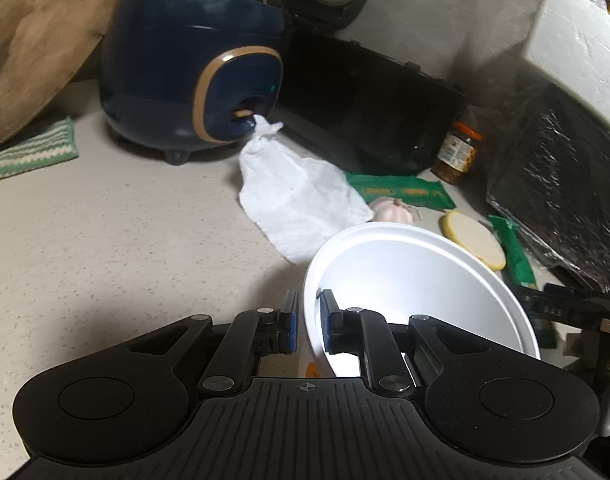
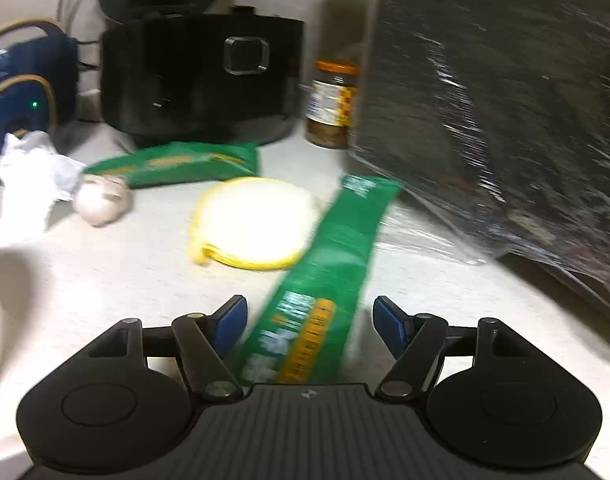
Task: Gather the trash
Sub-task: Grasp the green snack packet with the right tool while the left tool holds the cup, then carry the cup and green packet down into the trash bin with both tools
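1. The right gripper (image 2: 310, 322) stands wide apart around the near end of a green wrapper (image 2: 325, 280) lying on the table (image 2: 105, 272); the pads do not press it.
2. The left gripper (image 1: 307, 322) pinches the rim of a white bowl (image 1: 417, 276).
3. Beside the wrapper lie a yellow pad (image 2: 253, 222), a garlic (image 2: 101, 200) and a second green wrapper (image 2: 177, 164).
4. Behind stand a jar (image 2: 332, 104) and a black cooker (image 2: 201, 80).

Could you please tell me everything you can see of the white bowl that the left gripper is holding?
The white bowl is plain, round and matte, foam-like by its look, and appears empty. It is tilted, its opening facing the camera. The left gripper is shut on its near rim, one blue pad outside, one inside. Its far rim hides part of the white tissue.
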